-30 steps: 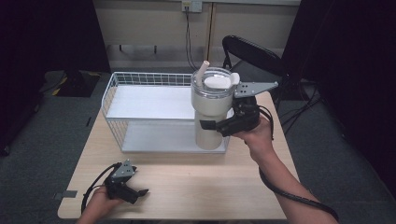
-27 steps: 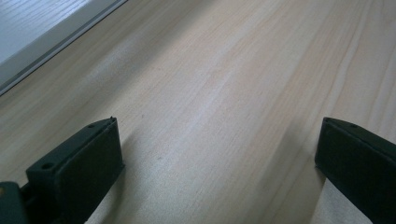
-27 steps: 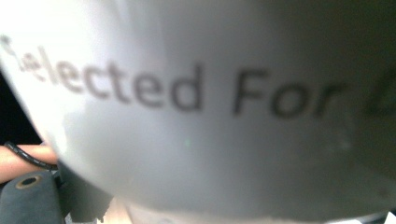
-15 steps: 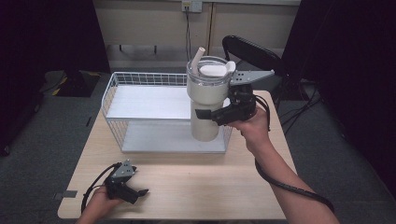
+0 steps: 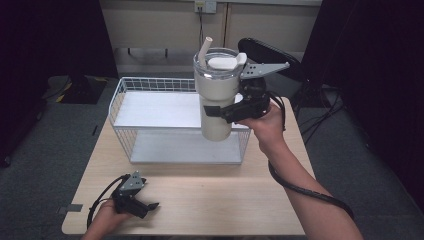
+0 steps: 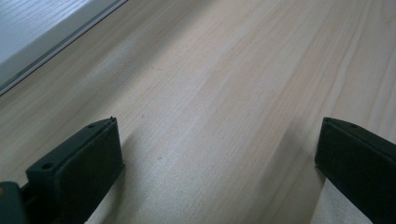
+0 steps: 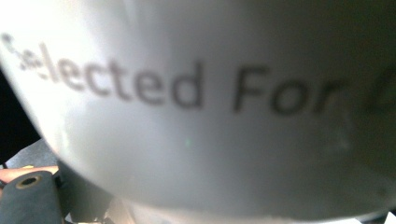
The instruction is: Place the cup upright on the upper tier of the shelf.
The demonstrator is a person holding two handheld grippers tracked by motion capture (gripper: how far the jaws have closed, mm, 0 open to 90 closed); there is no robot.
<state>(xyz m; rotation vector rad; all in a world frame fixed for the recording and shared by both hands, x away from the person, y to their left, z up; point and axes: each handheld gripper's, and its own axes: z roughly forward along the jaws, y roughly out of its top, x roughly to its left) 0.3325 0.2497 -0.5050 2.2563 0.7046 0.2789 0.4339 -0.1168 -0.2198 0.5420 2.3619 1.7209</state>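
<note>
We find the right claw point(image 5: 216, 111) clamped on the cream tumbler point(image 5: 216, 95), held aloft at upper centre above the wire basket point(image 5: 150, 145). Left claw point(image 5: 145, 205) rests open, empty, lower left on the bench point(image 5: 225, 200). Placement remains outstanding.

We see a counter point(image 5: 210, 200) of pale wood, its grain fine and its finish matt (close up in the left gripper view it looks smooth). On it stands a basket point(image 5: 150, 85) of thin white wire, lined with a flat, smooth white sheet. The tumbler point(image 5: 216, 107) has a cream body with a soft sheen, dark printed letters on it, a clear glossy lid and a white plastic straw point(image 5: 204, 48). The left gripper point(image 6: 219, 158) has matt black pads, faintly grainy.
</note>
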